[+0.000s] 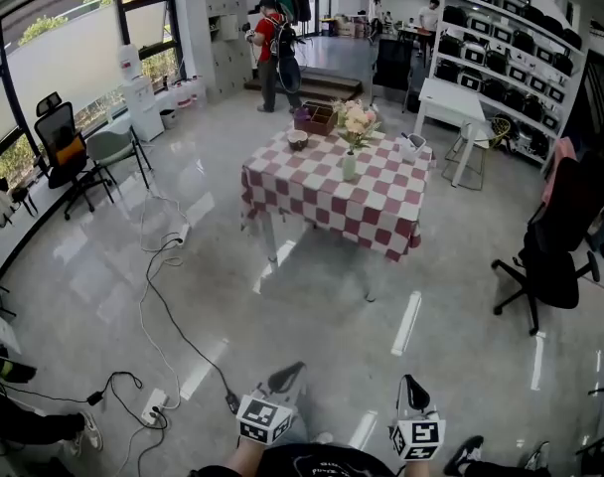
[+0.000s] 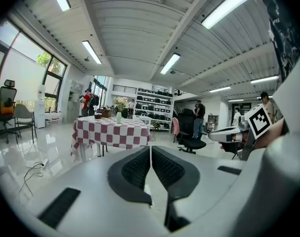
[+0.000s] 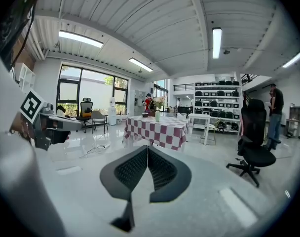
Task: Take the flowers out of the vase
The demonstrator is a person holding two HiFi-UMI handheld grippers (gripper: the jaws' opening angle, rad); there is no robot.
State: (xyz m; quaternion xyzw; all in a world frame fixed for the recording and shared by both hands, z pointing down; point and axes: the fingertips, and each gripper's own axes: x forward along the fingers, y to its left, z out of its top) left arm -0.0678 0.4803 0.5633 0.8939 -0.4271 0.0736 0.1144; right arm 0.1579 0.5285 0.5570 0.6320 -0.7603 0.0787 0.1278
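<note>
The flowers (image 1: pixel 354 119), a pale pink and cream bunch, stand upright in a small light vase (image 1: pixel 349 165) in the upper middle of the head view. The vase stands near the middle of a counter (image 1: pixel 381 212) draped in a red-and-white checked cloth. A dark bowl (image 1: pixel 298 139) and a brown box (image 1: pixel 317 119) stand on the counter to the upper left of the vase, apart from it.

Both grippers are at the bottom edge of that view, well apart from the counter, with a wide stretch of glossy grey floor (image 1: pixel 312 306) in between. The left gripper (image 1: pixel 287 376) sits at lower centre-left; in its own view its fingers (image 2: pixel 135 169) are clenched together, pad against pad, with nothing between them. The right gripper (image 1: pixel 411 391) sits at lower centre-right, just beside the left one. Its fingers (image 3: pixel 132 169) are likewise pressed tight together and empty. In both gripper views the checked counter and the vase appear small, just above the fingertips.

Black cables (image 1: pixel 163 296) trail across the floor at lower left. A black office chair (image 1: pixel 555 241) stands at the right edge. A person in a red top (image 1: pixel 272 53) stands beyond the counter at upper centre, and shelves (image 1: pixel 501 48) of dark cases fill the upper right.
</note>
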